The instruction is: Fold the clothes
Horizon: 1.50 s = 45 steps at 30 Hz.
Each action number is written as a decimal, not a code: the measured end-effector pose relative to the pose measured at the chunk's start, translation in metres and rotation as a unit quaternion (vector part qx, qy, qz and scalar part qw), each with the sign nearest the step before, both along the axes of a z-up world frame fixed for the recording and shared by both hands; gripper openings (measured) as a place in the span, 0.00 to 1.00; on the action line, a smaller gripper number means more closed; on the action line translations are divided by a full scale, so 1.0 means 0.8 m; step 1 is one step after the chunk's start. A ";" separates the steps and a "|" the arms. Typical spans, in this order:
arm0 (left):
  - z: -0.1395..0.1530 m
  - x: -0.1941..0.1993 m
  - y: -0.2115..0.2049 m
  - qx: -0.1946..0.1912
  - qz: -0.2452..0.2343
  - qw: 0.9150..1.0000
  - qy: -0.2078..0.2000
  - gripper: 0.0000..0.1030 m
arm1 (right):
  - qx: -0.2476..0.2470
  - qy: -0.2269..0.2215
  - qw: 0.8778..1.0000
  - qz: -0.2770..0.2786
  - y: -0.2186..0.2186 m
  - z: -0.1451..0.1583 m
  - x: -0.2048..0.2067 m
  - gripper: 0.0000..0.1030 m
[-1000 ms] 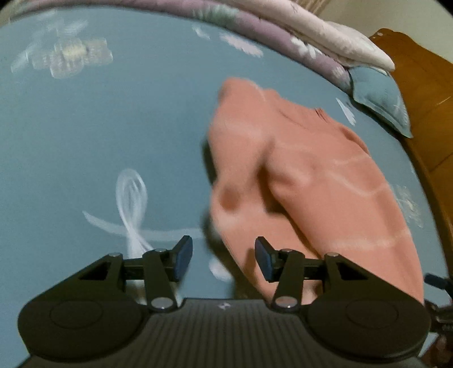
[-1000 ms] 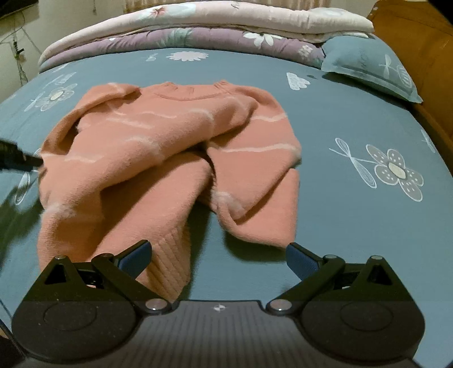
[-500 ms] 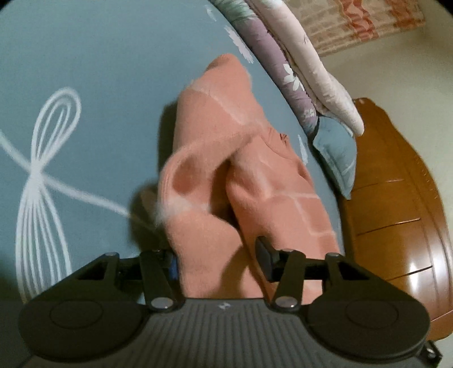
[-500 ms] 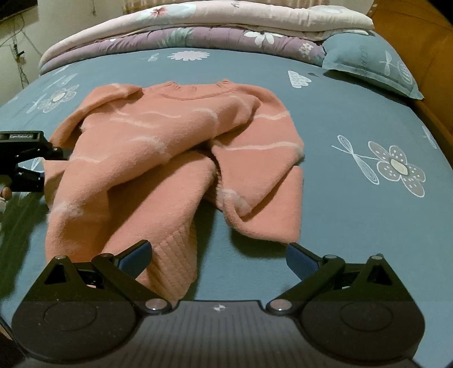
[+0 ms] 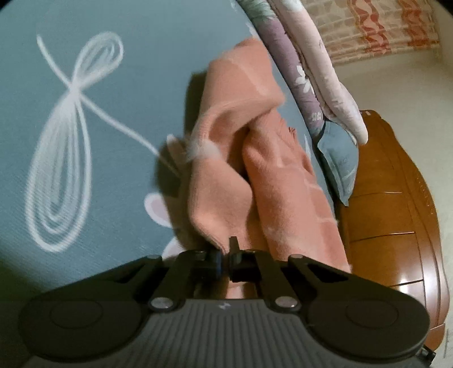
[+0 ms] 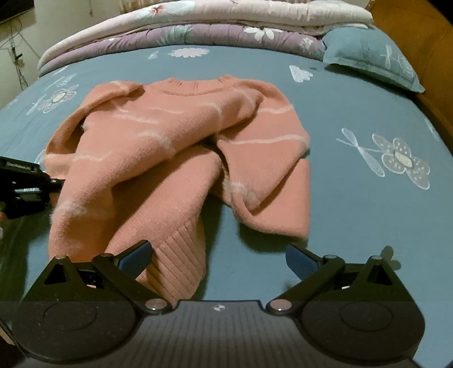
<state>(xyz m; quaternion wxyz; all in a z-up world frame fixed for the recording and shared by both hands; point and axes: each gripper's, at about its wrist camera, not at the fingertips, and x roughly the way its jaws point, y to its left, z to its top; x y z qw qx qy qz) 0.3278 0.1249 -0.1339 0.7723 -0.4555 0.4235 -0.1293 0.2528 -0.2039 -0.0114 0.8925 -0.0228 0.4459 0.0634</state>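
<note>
Left tongs [image 5: 225,261] pinch sweater [image 6: 175,147] edge; right tongs [image 6: 218,259] gape.

The near part of the pink sweater [image 5: 223,198] is hidden behind the body of the left claw [image 5: 225,259] in the left wrist view, so how much knit is pinched between the closed jaws cannot be told. The sweater's far shoulder there is blurred. In the right wrist view the left claw [image 6: 53,181] is cut off by the left edge, and its contact with the sweater's side [image 6: 170,158] is hidden by the cloth. The ribbed hem [image 6: 175,254] is partly covered by the right claw [image 6: 218,257]. The folded quilts [image 6: 198,17] at the far edge of the bed [image 6: 354,198] are cropped by the top.
</note>
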 end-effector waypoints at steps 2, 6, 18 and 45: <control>0.015 -0.003 0.016 0.022 -0.003 1.000 -0.007 0.04 | -0.003 -0.004 1.000 -0.001 0.000 0.003 -0.001 1.00; 0.047 -0.009 0.054 0.062 0.008 0.998 -0.024 0.02 | -0.006 -0.014 1.000 -0.004 -0.001 0.010 -0.002 1.00; 0.010 -0.018 0.049 -0.019 -0.019 1.000 0.008 0.39 | -0.003 -0.012 1.000 0.007 0.009 0.007 -0.002 1.00; 0.011 0.005 0.009 -0.002 0.001 0.999 -0.038 0.03 | -0.001 -0.011 1.000 -0.007 -0.001 0.006 -0.021 0.99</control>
